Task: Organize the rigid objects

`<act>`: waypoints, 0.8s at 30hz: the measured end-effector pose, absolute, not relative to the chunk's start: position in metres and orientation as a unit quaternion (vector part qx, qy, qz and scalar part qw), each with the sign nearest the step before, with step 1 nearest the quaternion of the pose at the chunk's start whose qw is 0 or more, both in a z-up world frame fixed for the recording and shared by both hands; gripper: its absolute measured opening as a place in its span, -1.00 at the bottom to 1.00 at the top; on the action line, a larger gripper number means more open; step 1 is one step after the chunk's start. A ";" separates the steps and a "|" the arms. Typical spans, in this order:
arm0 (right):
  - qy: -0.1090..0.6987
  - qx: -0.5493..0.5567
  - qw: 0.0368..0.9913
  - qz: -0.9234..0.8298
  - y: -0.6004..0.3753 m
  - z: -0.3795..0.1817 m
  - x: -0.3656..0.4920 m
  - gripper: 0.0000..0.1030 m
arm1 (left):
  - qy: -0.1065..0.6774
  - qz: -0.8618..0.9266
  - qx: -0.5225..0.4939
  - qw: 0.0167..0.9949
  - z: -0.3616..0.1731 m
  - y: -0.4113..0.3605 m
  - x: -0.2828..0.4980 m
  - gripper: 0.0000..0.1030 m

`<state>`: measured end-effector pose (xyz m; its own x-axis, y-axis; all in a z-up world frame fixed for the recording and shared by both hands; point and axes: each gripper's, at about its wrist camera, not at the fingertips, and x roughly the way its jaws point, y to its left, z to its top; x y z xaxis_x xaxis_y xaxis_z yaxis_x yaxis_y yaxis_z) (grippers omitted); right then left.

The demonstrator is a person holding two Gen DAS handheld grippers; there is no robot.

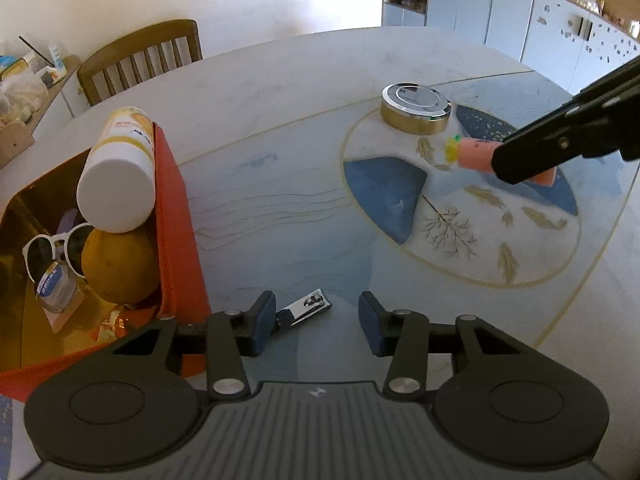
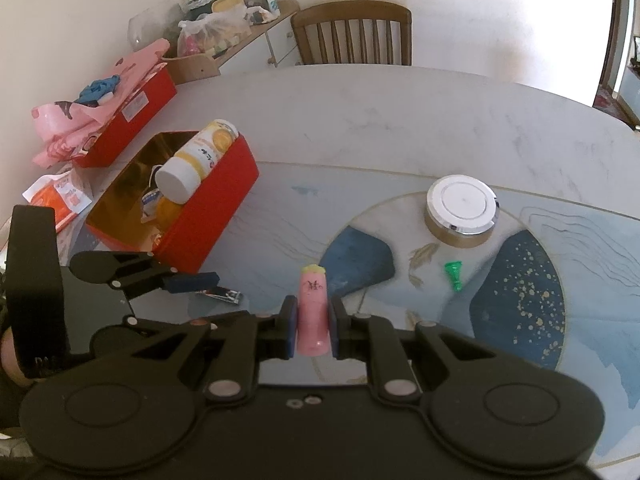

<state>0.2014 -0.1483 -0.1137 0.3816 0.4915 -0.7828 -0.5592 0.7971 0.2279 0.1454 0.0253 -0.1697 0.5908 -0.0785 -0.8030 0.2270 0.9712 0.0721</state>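
My right gripper is shut on a pink cylinder toy with a yellow tip, also seen in the left wrist view. My left gripper is open just above a silver nail clipper on the table, which also shows in the right wrist view. A red tin box at the left holds a white-capped bottle, an orange fruit and white sunglasses. A small green piece lies on the table.
A round silver-and-gold tin stands on the painted table. A second red box with pink cloth lies at the far left. A wooden chair stands behind the table, and white cabinets beyond.
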 end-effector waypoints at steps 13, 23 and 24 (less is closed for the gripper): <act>0.461 -0.028 0.823 0.331 -0.165 -0.121 0.211 -0.71 | 0.446 -0.078 0.127 0.883 -0.165 -0.004 0.129 -0.94; 0.464 -0.022 0.822 0.330 -0.169 -0.124 0.208 -0.71 | 0.436 -0.123 0.154 0.878 -0.157 -0.006 0.126 -0.89; 0.465 -0.021 0.822 0.330 -0.169 -0.124 0.207 -0.71 | 0.433 -0.125 0.163 0.878 -0.157 -0.006 0.127 -0.84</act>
